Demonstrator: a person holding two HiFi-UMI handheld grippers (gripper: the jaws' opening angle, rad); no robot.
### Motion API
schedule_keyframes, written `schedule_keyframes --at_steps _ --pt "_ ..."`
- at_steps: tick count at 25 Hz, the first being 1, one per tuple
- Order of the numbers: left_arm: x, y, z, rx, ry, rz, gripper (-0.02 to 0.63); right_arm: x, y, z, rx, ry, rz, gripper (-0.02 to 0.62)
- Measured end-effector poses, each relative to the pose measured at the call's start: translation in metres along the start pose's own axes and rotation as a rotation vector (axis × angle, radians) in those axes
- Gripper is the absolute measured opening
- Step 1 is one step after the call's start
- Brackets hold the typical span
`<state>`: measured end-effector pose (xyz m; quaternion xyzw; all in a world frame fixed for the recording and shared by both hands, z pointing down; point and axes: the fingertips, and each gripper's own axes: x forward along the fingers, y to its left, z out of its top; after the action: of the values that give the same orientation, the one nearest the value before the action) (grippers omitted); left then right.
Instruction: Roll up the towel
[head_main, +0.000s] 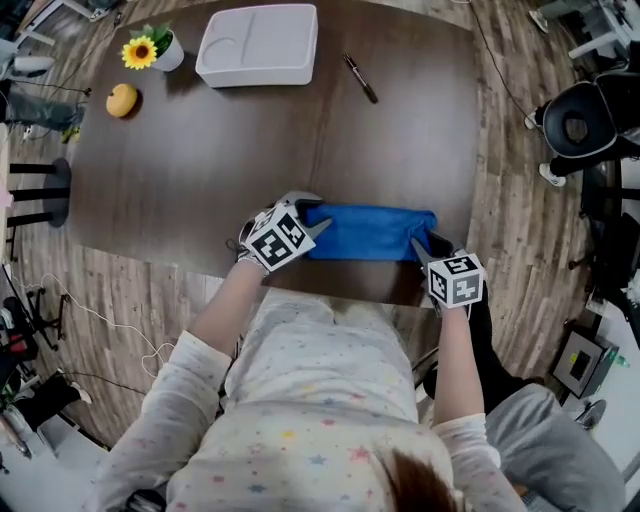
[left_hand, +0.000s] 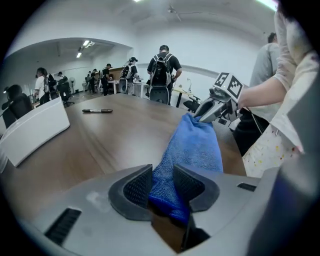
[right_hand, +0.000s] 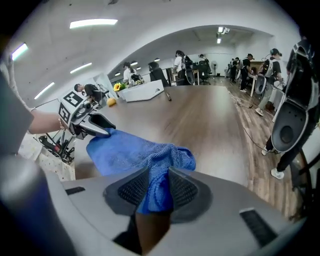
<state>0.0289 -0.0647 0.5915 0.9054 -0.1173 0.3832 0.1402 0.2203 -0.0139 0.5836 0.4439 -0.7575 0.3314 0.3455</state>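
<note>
A blue towel (head_main: 371, 232) lies as a folded strip on the brown table (head_main: 250, 150), near its front edge. My left gripper (head_main: 318, 222) is at the towel's left end. In the left gripper view the towel's end (left_hand: 162, 186) lies loosely between the parted pads, and the cloth does not look squeezed. My right gripper (head_main: 424, 247) is at the towel's right end. In the right gripper view a bunched fold of the towel (right_hand: 156, 192) is pinched between its pads. Each gripper shows in the other's view: the right gripper (left_hand: 212, 110) and the left gripper (right_hand: 92, 125).
At the table's far side are a white tray (head_main: 258, 45), a black pen (head_main: 361, 78), a sunflower in a small pot (head_main: 150, 50) and an orange fruit (head_main: 122, 99). A black office chair (head_main: 580, 125) stands to the right. People stand in the room behind.
</note>
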Motion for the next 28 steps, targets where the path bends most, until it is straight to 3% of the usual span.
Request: schedule_keyframes --at_steps 5,12,20,28 --pt "-0.001 -0.009 -0.012 -0.058 0.006 -0.023 0.100 0.014 -0.005 0.023 -0.079 0.006 -0.015 0.098" --pt "-0.015 -0.029 -0.029 -0.121 0.022 -0.002 0.095 0.051 -0.007 0.078 -0.296 0.012 -0.025 0.097" --pt "-0.023 -0.066 -0.040 -0.179 0.013 -0.014 0.095 0.101 0.037 0.141 -0.524 -0.006 0.054 0.095" --pt "-0.027 -0.081 -0.044 -0.222 -0.041 0.011 0.095 0.101 0.088 0.181 -0.579 -0.115 0.072 0.117"
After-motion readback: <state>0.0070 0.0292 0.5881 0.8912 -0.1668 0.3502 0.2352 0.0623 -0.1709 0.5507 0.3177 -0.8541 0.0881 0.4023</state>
